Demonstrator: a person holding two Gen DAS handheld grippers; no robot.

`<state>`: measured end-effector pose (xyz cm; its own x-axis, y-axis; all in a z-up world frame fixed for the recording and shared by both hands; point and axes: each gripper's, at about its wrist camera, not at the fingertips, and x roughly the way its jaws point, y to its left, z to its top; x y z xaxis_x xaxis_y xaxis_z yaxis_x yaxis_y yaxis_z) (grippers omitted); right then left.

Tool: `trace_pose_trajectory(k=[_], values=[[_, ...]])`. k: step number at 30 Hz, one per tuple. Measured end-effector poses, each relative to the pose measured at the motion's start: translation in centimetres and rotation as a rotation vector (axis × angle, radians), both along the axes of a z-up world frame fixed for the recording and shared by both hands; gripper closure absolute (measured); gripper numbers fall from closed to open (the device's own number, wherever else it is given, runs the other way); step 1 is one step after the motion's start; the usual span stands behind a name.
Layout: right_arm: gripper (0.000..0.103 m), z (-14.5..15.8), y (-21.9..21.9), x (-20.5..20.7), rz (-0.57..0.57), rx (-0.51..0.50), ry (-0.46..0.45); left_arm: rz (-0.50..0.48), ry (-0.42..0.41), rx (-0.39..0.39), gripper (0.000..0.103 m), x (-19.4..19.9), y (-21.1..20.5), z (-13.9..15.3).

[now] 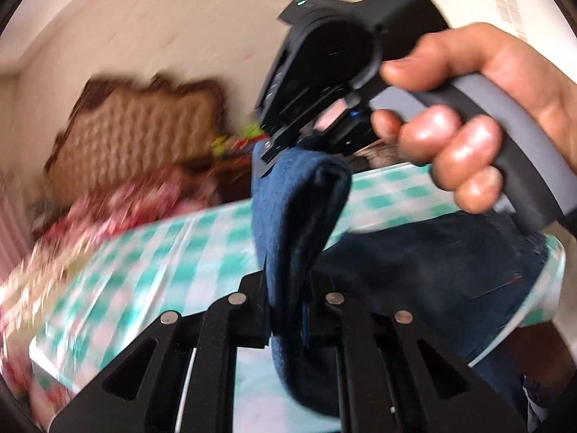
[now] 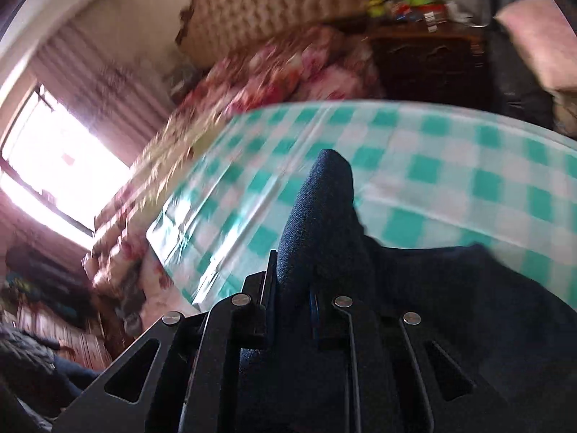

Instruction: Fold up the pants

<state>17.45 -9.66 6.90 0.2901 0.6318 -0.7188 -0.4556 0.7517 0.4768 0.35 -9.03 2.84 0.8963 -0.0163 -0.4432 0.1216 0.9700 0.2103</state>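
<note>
The dark blue pants [image 1: 299,216] are lifted off the green-and-white checked tablecloth [image 1: 162,252]. My left gripper [image 1: 288,306] is shut on a raised fold of the fabric. In the same view a hand [image 1: 468,115] holds my right gripper [image 1: 270,155] higher up, its tip clamped on the upper end of that fold. In the right wrist view my right gripper [image 2: 292,288] is shut on a ridge of the pants [image 2: 321,209], and the rest of the cloth hangs down to the right over the tablecloth [image 2: 432,180]. Both views are blurred.
Behind the table stands a bed with a tufted headboard [image 1: 137,130] and floral bedding [image 2: 288,68]. A dark wooden nightstand [image 2: 429,61] with small items on it sits to the right of the bed. A bright window [image 2: 54,166] is at the left.
</note>
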Motion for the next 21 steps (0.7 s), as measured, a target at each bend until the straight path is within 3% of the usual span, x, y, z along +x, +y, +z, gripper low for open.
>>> trace_pose_trajectory(k=[4, 10, 13, 18, 21], values=[[0.088, -1.4, -8.4, -0.3, -0.12, 0.004, 0.012, -0.13, -0.004, 0.086, 0.092, 0.5, -7.6, -1.4], [0.088, -9.2, -19.7, -0.8, -0.273, 0.026, 0.115, -0.223, 0.007, 0.275, 0.092, 0.8, -17.6, -8.2], [0.088, -12.9, -22.2, -1.0, -0.29, 0.018, 0.141, -0.257, 0.034, 0.39, 0.092, 0.8, -21.4, -12.3], [0.086, -17.1, -23.6, -1.2, -0.297, 0.0, 0.172, -0.283, 0.063, 0.526, 0.092, 1.2, -23.6, -17.1], [0.072, -18.3, -24.3, -1.5, -0.304, -0.028, 0.175, -0.276, 0.051, 0.56, 0.092, 1.3, -23.6, -18.3]])
